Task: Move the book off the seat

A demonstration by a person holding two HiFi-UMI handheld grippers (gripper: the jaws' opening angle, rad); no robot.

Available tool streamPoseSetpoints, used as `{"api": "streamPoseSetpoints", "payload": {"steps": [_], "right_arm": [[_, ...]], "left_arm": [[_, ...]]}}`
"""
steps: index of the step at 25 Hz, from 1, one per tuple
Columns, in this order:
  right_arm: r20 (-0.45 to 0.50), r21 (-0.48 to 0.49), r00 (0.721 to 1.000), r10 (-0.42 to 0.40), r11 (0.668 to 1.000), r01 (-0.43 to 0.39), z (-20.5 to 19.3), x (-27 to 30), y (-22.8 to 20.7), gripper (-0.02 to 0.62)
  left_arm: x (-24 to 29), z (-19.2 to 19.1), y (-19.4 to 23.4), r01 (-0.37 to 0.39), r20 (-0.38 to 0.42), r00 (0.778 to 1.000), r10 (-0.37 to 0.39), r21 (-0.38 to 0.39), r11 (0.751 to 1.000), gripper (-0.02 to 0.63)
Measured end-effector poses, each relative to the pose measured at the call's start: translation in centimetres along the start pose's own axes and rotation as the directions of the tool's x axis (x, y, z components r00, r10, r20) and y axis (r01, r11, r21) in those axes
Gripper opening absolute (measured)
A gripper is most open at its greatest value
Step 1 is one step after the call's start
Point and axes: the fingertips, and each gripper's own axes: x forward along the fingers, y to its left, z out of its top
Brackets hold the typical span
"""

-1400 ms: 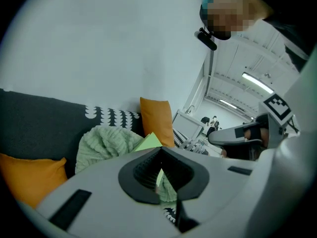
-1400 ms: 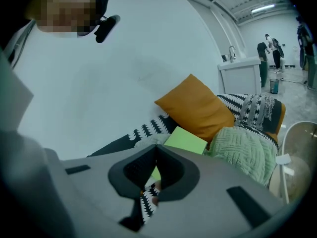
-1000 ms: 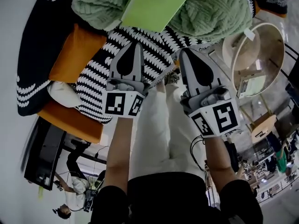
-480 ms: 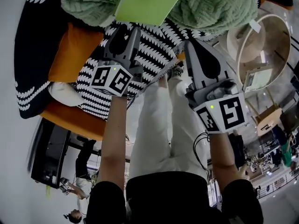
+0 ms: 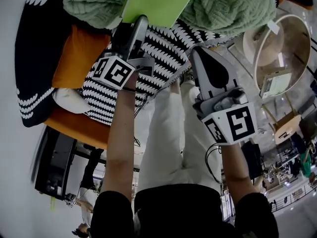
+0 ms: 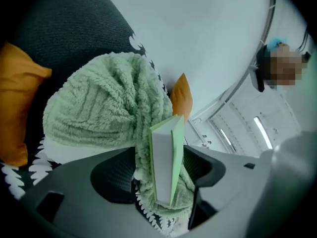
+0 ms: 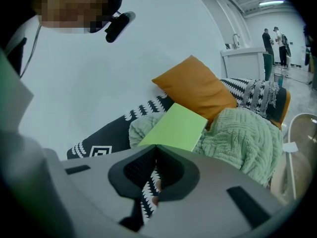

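A lime-green book (image 5: 153, 4) lies tilted on a fluffy green blanket (image 5: 228, 9) on the dark seat (image 5: 29, 58). My left gripper (image 5: 140, 24) is turned on its side and reaches the book's near edge. In the left gripper view the book (image 6: 166, 162) stands on edge between the jaws, which are opening; small gaps show beside it. The left gripper (image 6: 159, 151) straddles it. My right gripper (image 5: 199, 56) hangs shut and empty over the black-and-white throw (image 5: 158, 53), short of the book (image 7: 176, 128). In its own view the right gripper (image 7: 156, 148) has its tips together.
Orange cushions (image 5: 74, 58) lie left of the throw, and another (image 7: 198, 88) is behind the book. A round wooden side table (image 5: 277, 48) stands to the right. The person's white trousers (image 5: 168, 133) are below. People stand far off by a counter (image 7: 272, 38).
My left gripper has moved forward to the book, rolled onto its side and opened its jaws around the book's edge. The right gripper has hardly moved.
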Motion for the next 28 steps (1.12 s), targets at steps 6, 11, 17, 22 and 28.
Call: {"api": "streamPoseSetpoints", "payload": {"steps": [6, 11, 17, 22, 28], "right_arm": [[-0.006, 0.005, 1.000, -0.016, 1.000, 0.016, -0.3, -0.1, -0.6, 0.015], [-0.003, 0.016, 0.999, -0.035, 0.999, 0.035, -0.6, -0.6, -1.4, 0.015], [0.005, -0.002, 0.999, -0.052, 0.999, 0.052, -0.6, -1.3, -1.9, 0.015], [0.012, -0.007, 0.999, -0.053, 0.999, 0.053, -0.7, -2.4, -1.8, 0.015], [0.030, -0.004, 0.997, -0.065, 0.998, 0.065, -0.7, -3.7, -2.4, 0.015]], "left_arm": [[0.9, -0.1, 0.3, 0.021, 0.009, 1.000, -0.021, -0.030, 0.999, 0.293], [0.9, -0.3, -0.4, 0.019, 0.006, 1.000, -0.019, -0.019, 1.000, 0.193], [0.6, -0.6, -1.7, 0.058, -0.011, 0.998, -0.059, -0.063, 0.996, 0.169], [-0.5, -0.8, -2.8, 0.063, -0.018, 0.998, -0.064, -0.046, 0.997, 0.158], [-1.8, -1.1, -4.4, 0.087, -0.018, 0.996, -0.088, -0.037, 0.995, 0.156]]}}
